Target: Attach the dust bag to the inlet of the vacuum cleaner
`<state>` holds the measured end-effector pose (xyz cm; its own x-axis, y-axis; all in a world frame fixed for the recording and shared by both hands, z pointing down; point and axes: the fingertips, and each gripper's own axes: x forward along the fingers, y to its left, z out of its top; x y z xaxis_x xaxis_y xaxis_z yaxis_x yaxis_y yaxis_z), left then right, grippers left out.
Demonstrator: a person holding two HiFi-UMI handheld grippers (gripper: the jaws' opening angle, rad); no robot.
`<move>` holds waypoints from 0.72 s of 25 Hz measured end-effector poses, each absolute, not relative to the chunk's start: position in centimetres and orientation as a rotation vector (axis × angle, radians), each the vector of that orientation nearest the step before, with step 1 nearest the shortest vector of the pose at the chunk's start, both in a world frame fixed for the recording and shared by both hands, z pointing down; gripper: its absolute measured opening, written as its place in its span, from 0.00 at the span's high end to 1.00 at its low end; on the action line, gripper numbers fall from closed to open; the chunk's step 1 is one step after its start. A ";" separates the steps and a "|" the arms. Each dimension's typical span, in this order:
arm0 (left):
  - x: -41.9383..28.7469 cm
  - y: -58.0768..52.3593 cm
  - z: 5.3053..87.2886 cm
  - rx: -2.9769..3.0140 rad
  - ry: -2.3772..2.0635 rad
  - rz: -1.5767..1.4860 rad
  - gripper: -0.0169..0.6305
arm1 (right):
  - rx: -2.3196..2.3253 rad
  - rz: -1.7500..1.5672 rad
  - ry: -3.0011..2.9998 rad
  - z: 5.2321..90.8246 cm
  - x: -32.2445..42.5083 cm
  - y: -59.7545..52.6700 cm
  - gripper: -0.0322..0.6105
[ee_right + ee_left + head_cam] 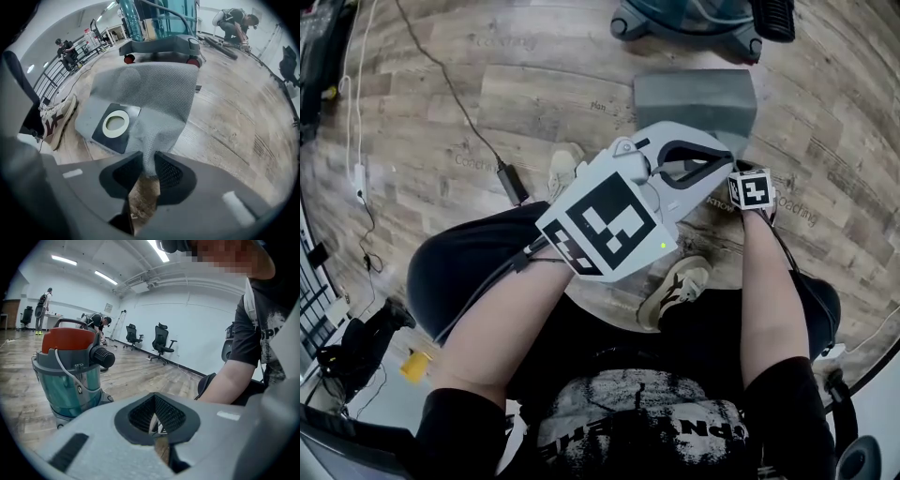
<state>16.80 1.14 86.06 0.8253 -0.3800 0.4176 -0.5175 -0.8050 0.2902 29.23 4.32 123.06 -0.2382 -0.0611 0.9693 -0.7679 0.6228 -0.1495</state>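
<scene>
The grey mesh dust bag [694, 98] lies flat on the wood floor, its dark collar with a white ring [116, 123] facing up. My right gripper [147, 171] points steeply down and is shut on the bag's near corner, with fabric [150, 93] bunched between the pads. In the head view the right gripper [742, 161] sits at that corner under its marker cube. My left gripper [157, 427] is shut and holds nothing; it hovers beside the bag [720, 152]. The teal vacuum cleaner [70, 371] with an orange lid stands beyond the bag [694, 19], its black inlet [103, 357] sticking out sideways.
A black cable [459, 112] with a power brick [511, 183] runs across the floor on the left. The person's shoes [675, 291] are planted near the bag. Office chairs [159, 341] and other people [232, 21] are far off across the room.
</scene>
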 end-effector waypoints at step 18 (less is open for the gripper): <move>17.0 -0.1 89.4 2.671 -0.645 0.821 0.97 | 0.557 0.988 -2.052 104.8 25.7 -4.6 0.87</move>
<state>17.02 -0.07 89.39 0.7398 -0.3335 0.5844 -0.4884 -0.8635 0.1255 25.75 -4.61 104.81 -0.6031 -0.0518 0.7960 -0.6545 0.6025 -0.4567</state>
